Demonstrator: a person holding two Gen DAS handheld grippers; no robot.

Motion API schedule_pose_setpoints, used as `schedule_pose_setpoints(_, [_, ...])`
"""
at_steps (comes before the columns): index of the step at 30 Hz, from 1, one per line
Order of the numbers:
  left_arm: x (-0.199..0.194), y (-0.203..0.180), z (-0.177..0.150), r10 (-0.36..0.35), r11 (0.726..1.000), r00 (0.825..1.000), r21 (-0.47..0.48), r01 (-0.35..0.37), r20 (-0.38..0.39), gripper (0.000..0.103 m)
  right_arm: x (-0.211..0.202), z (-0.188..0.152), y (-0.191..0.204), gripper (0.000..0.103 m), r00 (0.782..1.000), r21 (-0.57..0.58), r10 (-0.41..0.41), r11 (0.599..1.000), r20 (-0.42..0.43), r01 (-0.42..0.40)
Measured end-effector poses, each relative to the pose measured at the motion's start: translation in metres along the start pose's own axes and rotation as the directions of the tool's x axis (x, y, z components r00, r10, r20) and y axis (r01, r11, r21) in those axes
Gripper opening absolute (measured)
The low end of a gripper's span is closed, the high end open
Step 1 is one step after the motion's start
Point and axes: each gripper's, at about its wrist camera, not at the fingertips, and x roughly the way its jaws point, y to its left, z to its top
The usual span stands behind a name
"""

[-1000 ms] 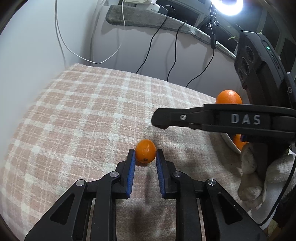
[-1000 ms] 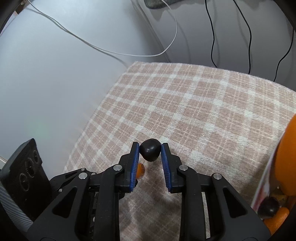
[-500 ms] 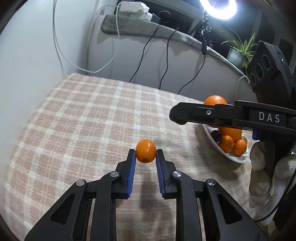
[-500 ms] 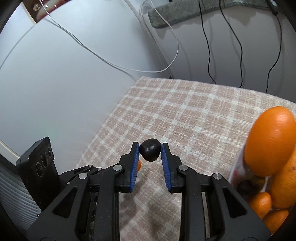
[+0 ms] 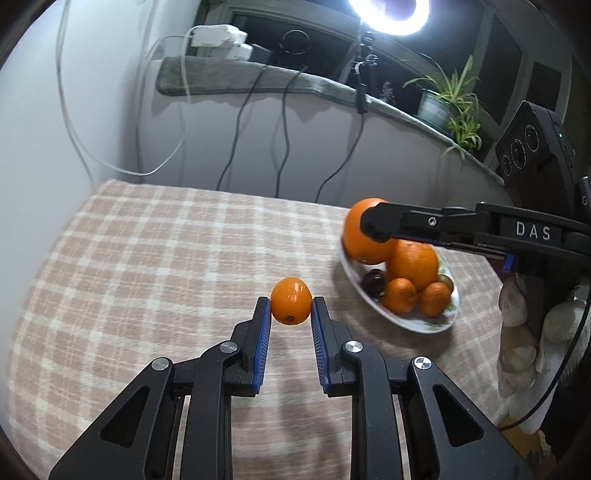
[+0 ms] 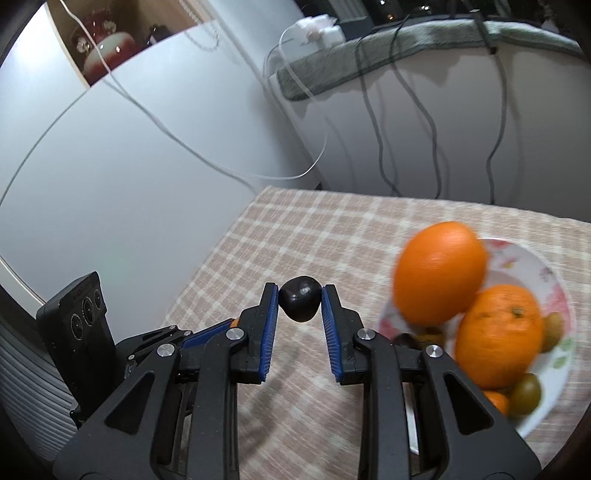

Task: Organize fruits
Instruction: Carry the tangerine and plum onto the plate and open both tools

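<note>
My left gripper (image 5: 290, 306) is shut on a small orange fruit (image 5: 290, 301) and holds it above the checked tablecloth (image 5: 147, 258). My right gripper (image 6: 299, 301) is shut on a small dark fruit (image 6: 300, 302); it also shows from the side in the left wrist view (image 5: 376, 223), over the far rim of the plate. A white flowered plate (image 5: 424, 325) to the right of the left gripper holds two large oranges (image 5: 412, 264), small orange fruits and dark and green ones. The same plate (image 6: 524, 258) lies right of my right gripper.
Cables (image 5: 280, 147) hang down the wall behind the table. A grey padded ledge (image 5: 258, 79) with a ring light (image 5: 389, 14) and a potted plant (image 5: 450, 107) runs above. A white cabinet (image 6: 110, 184) stands at the table's left edge.
Both grippers have lifted with their fruits and swung right toward the plate. The plate of fruit has come fully into both views.
</note>
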Motion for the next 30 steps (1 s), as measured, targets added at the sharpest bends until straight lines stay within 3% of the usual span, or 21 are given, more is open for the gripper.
schedule_pose_setpoints(12, [0.014, -0.049, 0.009, -0.057, 0.995, 0.998, 0.078, 0.058, -0.012, 0.020, -0.064, -0.002, -0.054, 0.025, 0.992, 0.051, -0.095, 0.995, 0.087, 0.091])
schedule_pose_setpoints(30, [0.055, -0.113, 0.049, -0.109, 0.974, 0.994, 0.198, 0.113, -0.030, 0.020, -0.089, -0.003, -0.112, 0.025, 0.978, 0.116, -0.177, 0.980, 0.112, 0.164])
